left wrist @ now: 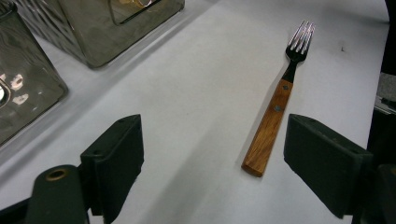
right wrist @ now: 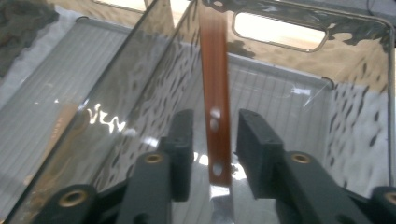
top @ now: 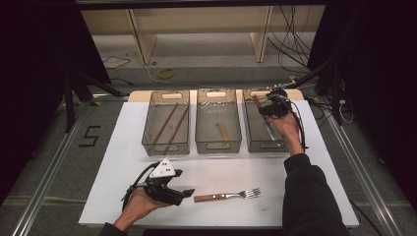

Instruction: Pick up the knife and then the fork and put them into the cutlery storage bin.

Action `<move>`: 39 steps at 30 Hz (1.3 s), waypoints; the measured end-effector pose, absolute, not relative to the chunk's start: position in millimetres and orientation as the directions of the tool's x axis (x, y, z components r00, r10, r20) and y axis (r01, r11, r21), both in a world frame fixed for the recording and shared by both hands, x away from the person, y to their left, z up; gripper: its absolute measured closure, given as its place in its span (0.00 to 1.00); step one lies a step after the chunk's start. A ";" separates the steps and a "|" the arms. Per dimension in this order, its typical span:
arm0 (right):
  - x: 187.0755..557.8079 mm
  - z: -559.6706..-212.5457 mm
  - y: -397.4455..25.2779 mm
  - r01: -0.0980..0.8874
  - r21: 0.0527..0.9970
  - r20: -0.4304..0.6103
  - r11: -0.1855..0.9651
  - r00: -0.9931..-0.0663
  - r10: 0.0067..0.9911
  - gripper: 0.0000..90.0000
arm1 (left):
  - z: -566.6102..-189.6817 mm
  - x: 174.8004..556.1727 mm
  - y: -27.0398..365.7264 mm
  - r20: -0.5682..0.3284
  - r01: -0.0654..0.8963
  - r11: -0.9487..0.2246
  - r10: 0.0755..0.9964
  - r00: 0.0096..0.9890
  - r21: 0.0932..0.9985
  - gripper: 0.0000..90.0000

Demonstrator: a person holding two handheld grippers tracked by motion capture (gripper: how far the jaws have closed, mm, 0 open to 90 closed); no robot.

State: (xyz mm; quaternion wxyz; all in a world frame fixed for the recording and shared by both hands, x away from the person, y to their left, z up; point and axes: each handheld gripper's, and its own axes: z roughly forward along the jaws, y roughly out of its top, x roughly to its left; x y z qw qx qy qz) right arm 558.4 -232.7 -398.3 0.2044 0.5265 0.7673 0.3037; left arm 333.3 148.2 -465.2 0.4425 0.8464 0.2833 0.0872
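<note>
Three clear bins stand in a row at the far side of the white table (top: 123, 147): the left bin (top: 165, 148), the middle bin (top: 218, 146) and the right bin (top: 263, 146). The left bin holds two chopsticks (top: 169, 124) lying side by side. The middle bin holds one pale wooden-handled piece (top: 223, 131), too small to tell what kind. One fork (top: 227, 195) with a wooden handle lies flat on the table near the front edge, its prongs pointing to the right in the high view.

The left gripper (top: 186, 193) rests low on the table just left of the fork's handle end. In the left gripper view its jaws are spread wide, and the fork (left wrist: 275, 110) lies between them, nearer one jaw and touching neither.

The right gripper (top: 272, 109) hangs over the right bin. The high view hides what is between its jaws. The right gripper view shows a knife (right wrist: 216, 107) with a reddish-brown riveted handle standing nearly upright inside the bin, its handle leaning toward the far wall. The jaws stand on either side of the handle with a narrow gap on each side, so they are parted and not clamping it.
</note>
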 end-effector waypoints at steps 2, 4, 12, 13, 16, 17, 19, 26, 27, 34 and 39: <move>557.1 -395.9 -232.6 0.682 0.684 0.010 0.259 -0.363 0.932 0.66 | -465.1 333.3 148.1 -0.103 0.403 -0.449 0.557 0.824 0.798 0.21; 555.5 -394.3 -233.5 0.679 0.681 0.005 0.273 -0.376 0.926 0.62 | -464.7 333.2 148.1 -0.103 0.402 -0.451 0.555 0.826 0.797 0.21; 533.0 -379.2 -233.8 0.629 0.724 0.039 0.283 -0.446 0.894 0.46 | -463.9 334.0 145.8 -0.100 0.405 -0.465 0.553 0.827 0.787 0.21; 528.0 -376.7 -233.3 0.619 0.733 0.046 0.282 -0.459 0.887 0.44 | -464.0 333.8 144.9 -0.098 0.403 -0.467 0.551 0.829 0.787 0.21; 513.0 -370.9 -230.2 0.590 0.749 0.046 0.301 -0.500 0.865 0.42 | -463.2 334.4 142.5 -0.094 0.402 -0.477 0.547 0.832 0.782 0.21; 507.7 -369.7 -228.9 0.577 0.755 0.042 0.310 -0.515 0.856 0.41 | -462.8 334.2 141.8 -0.094 0.401 -0.479 0.545 0.833 0.781 0.21; 497.1 -368.6 -227.1 0.561 0.765 0.051 0.315 -0.541 0.840 0.41 | -461.5 334.6 140.9 -0.092 0.399 -0.484 0.541 0.836 0.778 0.21; 459.8 -372.9 -221.7 0.513 0.788 0.049 0.341 -0.604 0.795 0.39 | -458.5 335.8 132.1 -0.096 0.400 -0.528 0.510 0.855 0.749 0.21; 454.3 -374.3 -221.6 0.506 0.790 0.048 0.346 -0.613 0.789 0.39 | -458.4 336.0 129.8 -0.090 0.395 -0.536 0.506 0.858 0.747 0.22; 416.7 -387.1 -224.5 0.476 0.797 0.035 0.373 -0.652 0.757 0.37 | -455.1 339.8 111.6 -0.083 0.387 -0.621 0.460 0.884 0.682 0.24; 395.7 -397.6 -231.7 0.469 0.808 0.065 0.357 -0.672 0.737 0.37 | -453.3 343.1 99.1 -0.078 0.379 -0.679 0.430 0.900 0.629 0.26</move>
